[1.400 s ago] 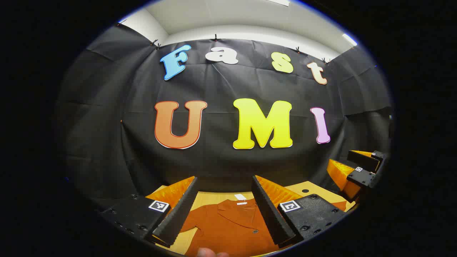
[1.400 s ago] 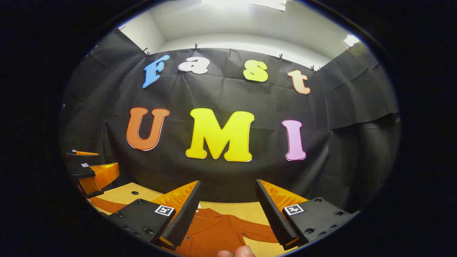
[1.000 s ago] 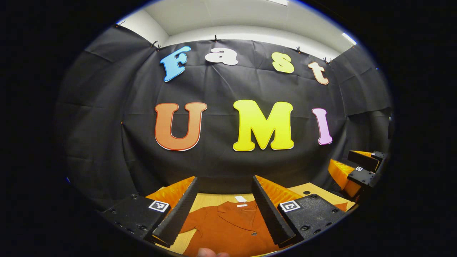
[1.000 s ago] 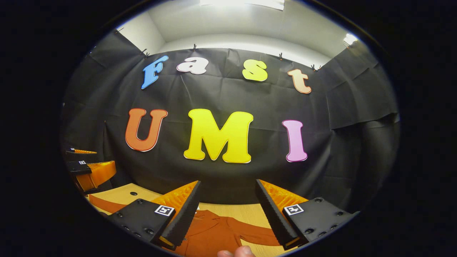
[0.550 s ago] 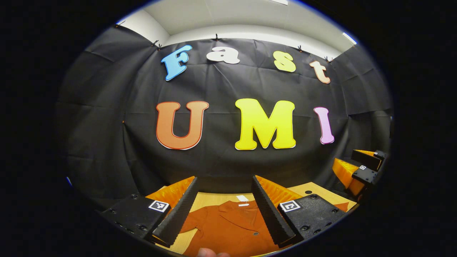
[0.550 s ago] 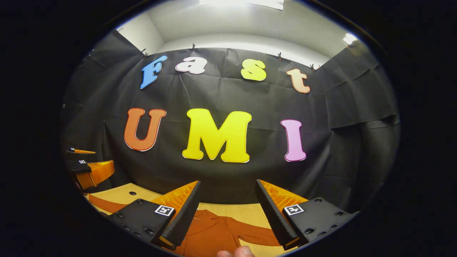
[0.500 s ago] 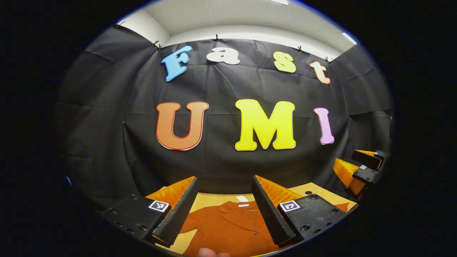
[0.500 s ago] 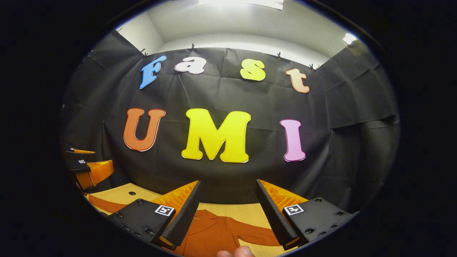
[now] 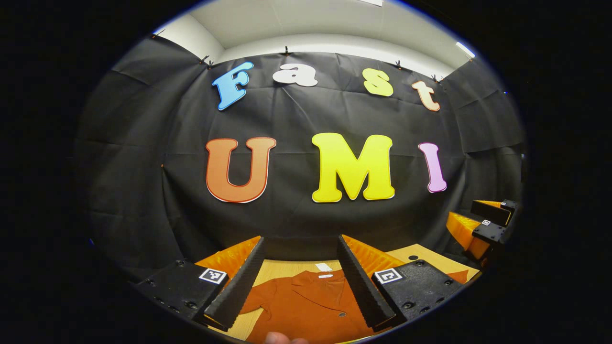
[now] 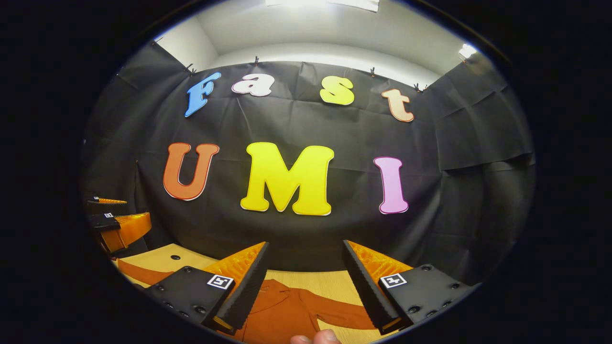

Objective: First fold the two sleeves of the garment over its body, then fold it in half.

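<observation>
1. Barely anything has shifted: both views tip slightly
2. Left gripper (image 9: 300, 248) and right gripper (image 10: 306, 253) hover spread wide, holding nothing (presumably readying for sleeves)
3. Rust garment (image 9: 306, 308) lies flat, unfolded, on the wooden table (image 10: 330, 282)

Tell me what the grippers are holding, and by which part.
Nothing. The left gripper and right gripper are both open above the shirt, which lies flat on the table.
</observation>
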Available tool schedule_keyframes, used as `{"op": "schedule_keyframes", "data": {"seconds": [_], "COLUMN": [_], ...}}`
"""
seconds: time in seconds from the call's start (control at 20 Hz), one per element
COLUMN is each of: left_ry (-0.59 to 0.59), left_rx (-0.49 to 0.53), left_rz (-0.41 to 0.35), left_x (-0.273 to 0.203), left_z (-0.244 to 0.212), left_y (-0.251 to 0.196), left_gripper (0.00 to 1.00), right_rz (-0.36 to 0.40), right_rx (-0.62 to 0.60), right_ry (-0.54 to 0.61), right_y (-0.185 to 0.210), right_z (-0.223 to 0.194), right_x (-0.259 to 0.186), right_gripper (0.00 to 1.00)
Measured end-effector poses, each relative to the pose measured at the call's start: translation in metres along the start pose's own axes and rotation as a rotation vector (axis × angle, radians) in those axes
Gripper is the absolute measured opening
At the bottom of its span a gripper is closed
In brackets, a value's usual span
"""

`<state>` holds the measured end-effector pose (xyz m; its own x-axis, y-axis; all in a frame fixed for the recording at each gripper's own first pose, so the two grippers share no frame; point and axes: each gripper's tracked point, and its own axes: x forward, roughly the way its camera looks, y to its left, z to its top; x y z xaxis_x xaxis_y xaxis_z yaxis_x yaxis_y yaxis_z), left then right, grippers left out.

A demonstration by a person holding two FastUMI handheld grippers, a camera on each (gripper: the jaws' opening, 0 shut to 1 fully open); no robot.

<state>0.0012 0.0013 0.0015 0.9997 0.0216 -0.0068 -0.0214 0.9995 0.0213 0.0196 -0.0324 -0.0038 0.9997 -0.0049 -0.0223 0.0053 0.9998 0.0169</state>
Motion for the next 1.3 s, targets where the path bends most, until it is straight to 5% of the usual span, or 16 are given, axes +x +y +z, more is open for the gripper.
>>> {"op": "schedule_keyframes", "data": {"seconds": [0.4, 0.7, 1.0, 1.3], "left_ry": [0.028, 0.088, 0.135, 0.147], "left_rx": [0.012, 0.050, 0.074, 0.093], "left_rz": [-0.020, -0.073, -0.129, -0.153], "left_x": [-0.003, -0.007, -0.011, -0.013], "left_z": [-0.005, -0.016, -0.025, -0.025], "left_y": [-0.003, -0.012, -0.028, -0.038], "left_gripper": [0.96, 0.96, 0.96, 0.96], "right_rz": [-0.019, -0.122, -0.277, -0.334], "right_rx": [-0.003, -0.002, 0.040, 0.103], "right_ry": [0.048, 0.156, 0.310, 0.504], "right_y": [-0.025, -0.100, -0.187, -0.237], "right_z": [-0.020, -0.070, -0.140, -0.231], "right_x": [-0.002, -0.017, -0.037, -0.048], "right_gripper": [0.95, 0.95, 0.95, 0.95]}}
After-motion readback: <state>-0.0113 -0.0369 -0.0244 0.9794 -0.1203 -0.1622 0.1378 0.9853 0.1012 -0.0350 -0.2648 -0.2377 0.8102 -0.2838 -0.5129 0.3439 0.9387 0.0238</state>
